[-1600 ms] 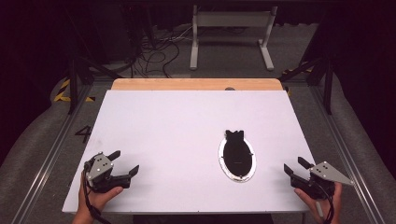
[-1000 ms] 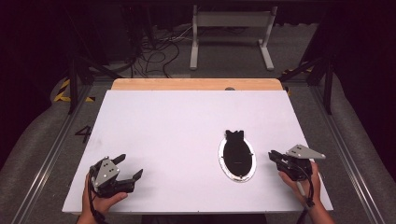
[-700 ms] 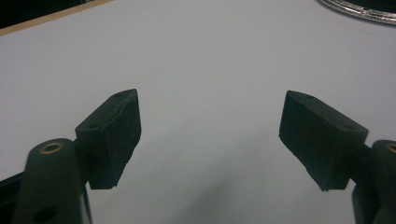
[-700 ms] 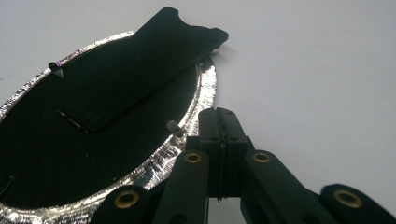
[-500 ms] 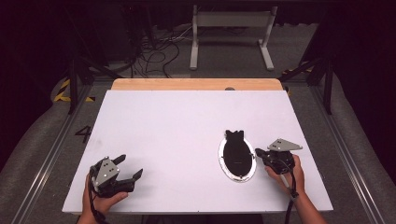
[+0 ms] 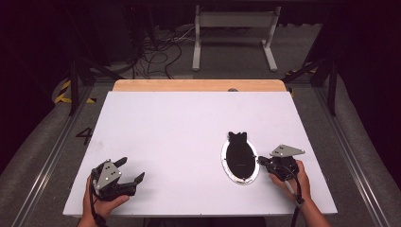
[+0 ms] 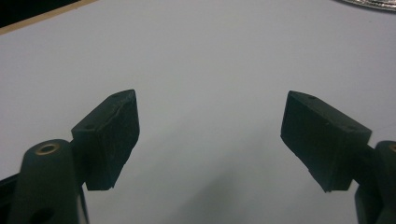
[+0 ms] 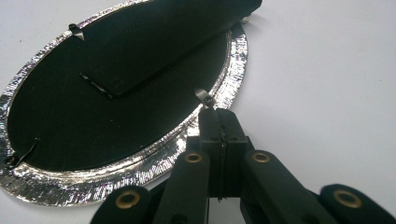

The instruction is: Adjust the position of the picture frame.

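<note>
Having slid in from the table's right edge, right gripper (image 8: 219,122), jaws pressed together, noses a small metal tab (image 8: 203,96) on the face-down oval frame (image 6: 240,160) right of centre, probably to turn it; left gripper (image 6: 128,171) idles spread.

Looked along the left black two-jaw tool (image 7: 210,140), jaws spread wide with nothing between the pads (image 7: 112,135). Hovered over the plain white surface (image 7: 210,60). Caught a sliver of crinkled silver foil rim (image 7: 369,3) top right, a pale wooden edge strip (image 7: 42,18) top left.
</note>
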